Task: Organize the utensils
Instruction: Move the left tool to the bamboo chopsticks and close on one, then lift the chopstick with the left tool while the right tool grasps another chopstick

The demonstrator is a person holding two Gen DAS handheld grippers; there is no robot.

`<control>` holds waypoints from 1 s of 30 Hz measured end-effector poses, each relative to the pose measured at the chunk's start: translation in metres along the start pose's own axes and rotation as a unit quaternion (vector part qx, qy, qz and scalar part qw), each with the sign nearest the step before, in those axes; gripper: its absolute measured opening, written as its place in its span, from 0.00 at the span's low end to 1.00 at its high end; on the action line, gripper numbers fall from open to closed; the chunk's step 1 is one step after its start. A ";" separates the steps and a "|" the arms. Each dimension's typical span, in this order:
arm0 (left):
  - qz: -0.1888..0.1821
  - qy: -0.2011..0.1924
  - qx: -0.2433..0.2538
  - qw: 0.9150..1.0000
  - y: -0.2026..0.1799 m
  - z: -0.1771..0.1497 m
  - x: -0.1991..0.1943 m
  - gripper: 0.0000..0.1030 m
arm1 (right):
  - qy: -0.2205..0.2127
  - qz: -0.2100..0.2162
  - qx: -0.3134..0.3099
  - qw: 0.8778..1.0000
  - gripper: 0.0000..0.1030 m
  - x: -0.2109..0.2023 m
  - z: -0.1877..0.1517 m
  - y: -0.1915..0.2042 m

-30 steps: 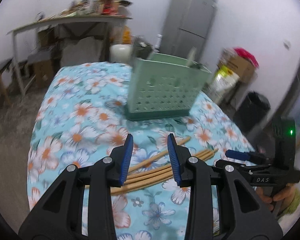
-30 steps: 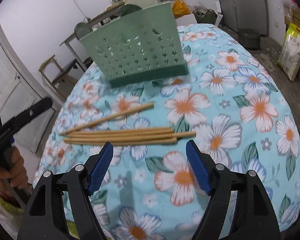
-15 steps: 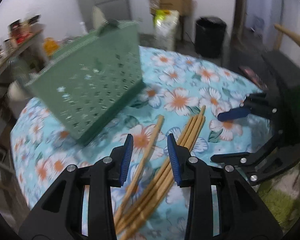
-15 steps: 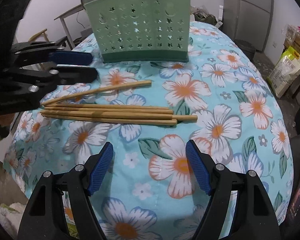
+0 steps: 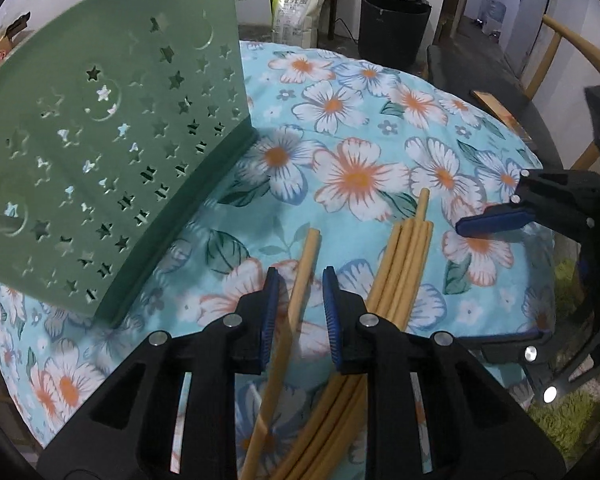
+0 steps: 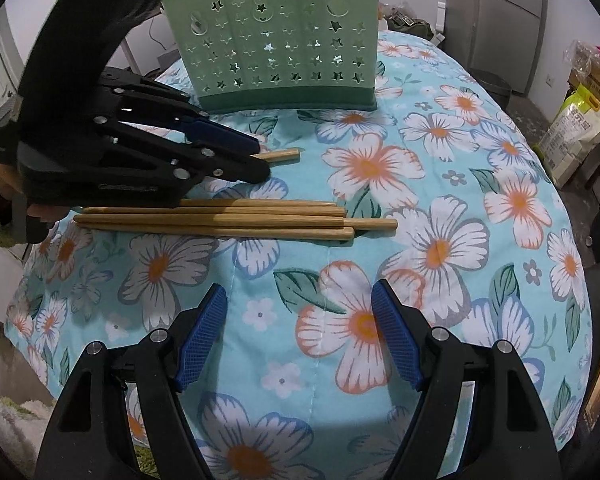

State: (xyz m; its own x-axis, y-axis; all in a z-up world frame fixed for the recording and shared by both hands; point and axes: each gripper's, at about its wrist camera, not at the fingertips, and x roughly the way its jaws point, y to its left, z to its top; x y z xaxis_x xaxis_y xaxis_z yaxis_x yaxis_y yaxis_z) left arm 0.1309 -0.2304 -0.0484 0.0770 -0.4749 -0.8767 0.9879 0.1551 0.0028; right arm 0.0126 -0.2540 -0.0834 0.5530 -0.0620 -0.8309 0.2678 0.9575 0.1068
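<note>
Left tongs (image 5: 300, 300) straddle the lone chopstick (image 5: 300, 280), which lies apart from the bundle (image 5: 404, 264) on the floral bench cloth (image 5: 340, 120); their jaws have just been closing, narrow now, but a gap shows on either side of the stick, so no grip yet. Risk: the stick runs slantwise between the pads, and a close off-centre could roll it out or pinch the soft cloth with it. The right pad sits close beside the bundle; a drift that way could catch a second stick or scatter the four. The green caddy (image 5: 112, 132) stands near on the left, so a hasty lift could strike its wall. Right tongs (image 6: 298, 334) hang wide and empty, short of the bundle, no hazard.
</note>
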 end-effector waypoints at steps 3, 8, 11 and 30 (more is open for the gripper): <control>0.004 0.005 -0.006 1.000 -0.001 0.004 0.007 0.16 | -0.002 0.001 0.001 1.000 0.71 0.000 -0.001 0.000; 0.024 0.005 -0.013 1.000 -0.003 0.007 0.010 0.07 | -0.005 0.003 0.001 1.000 0.71 -0.001 -0.002 -0.001; 0.036 0.004 -0.014 0.999 -0.005 0.008 0.008 0.05 | -0.007 0.004 0.002 1.000 0.71 -0.002 -0.003 -0.002; 0.159 -0.133 -0.102 0.973 -0.005 -0.008 -0.141 0.05 | -0.015 0.049 0.055 0.997 0.66 -0.005 0.003 -0.021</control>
State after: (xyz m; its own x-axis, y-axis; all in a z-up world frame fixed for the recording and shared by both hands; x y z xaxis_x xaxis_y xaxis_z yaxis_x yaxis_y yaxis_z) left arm 0.1136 -0.1574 0.0715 0.4330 -0.5775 -0.6921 0.8634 0.4862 0.1345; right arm 0.0061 -0.2748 -0.0799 0.6032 0.0204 -0.7973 0.2962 0.9225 0.2476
